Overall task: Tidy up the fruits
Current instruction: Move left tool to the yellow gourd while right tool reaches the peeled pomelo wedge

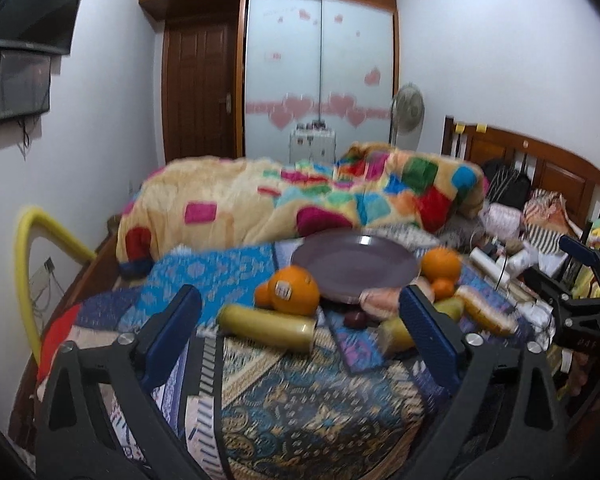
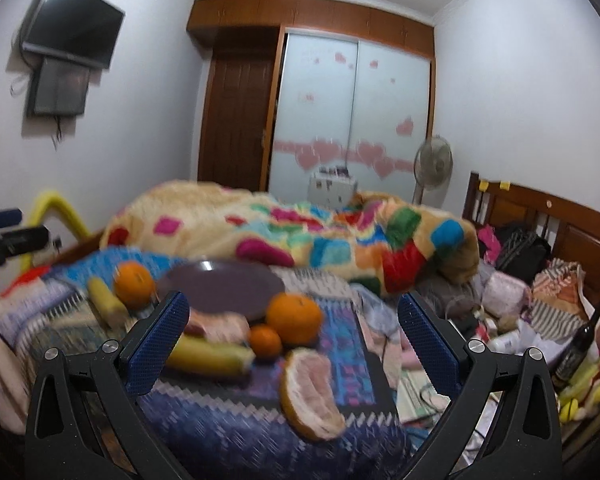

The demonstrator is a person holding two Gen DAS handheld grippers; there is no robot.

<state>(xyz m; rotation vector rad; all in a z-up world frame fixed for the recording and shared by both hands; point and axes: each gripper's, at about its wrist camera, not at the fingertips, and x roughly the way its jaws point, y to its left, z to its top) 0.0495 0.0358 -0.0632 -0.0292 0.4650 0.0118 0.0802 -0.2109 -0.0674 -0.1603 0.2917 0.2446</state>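
A purple plate [image 1: 352,266] [image 2: 224,290] lies bare on the patterned bedspread. Around it lie fruits: a large orange with a sticker [image 1: 294,290], a banana [image 1: 266,326], a second orange [image 1: 440,264] [image 2: 294,318], a small tangerine [image 2: 265,341], a banana [image 2: 208,356], a pomelo wedge [image 2: 310,392] and a dark red fruit [image 1: 355,319]. My left gripper [image 1: 300,334] is open, near and just short of the fruits. My right gripper [image 2: 294,338] is open, with the tangerine and pomelo wedge in front of it. The right gripper also shows at the right edge of the left wrist view [image 1: 584,280].
A colourful folded blanket [image 1: 300,196] lies behind the plate. Clutter of bags, bottles and toys [image 2: 540,320] fills the right side by the wooden headboard [image 1: 540,164]. A yellow padded rail [image 1: 28,264] stands at the bed's left edge.
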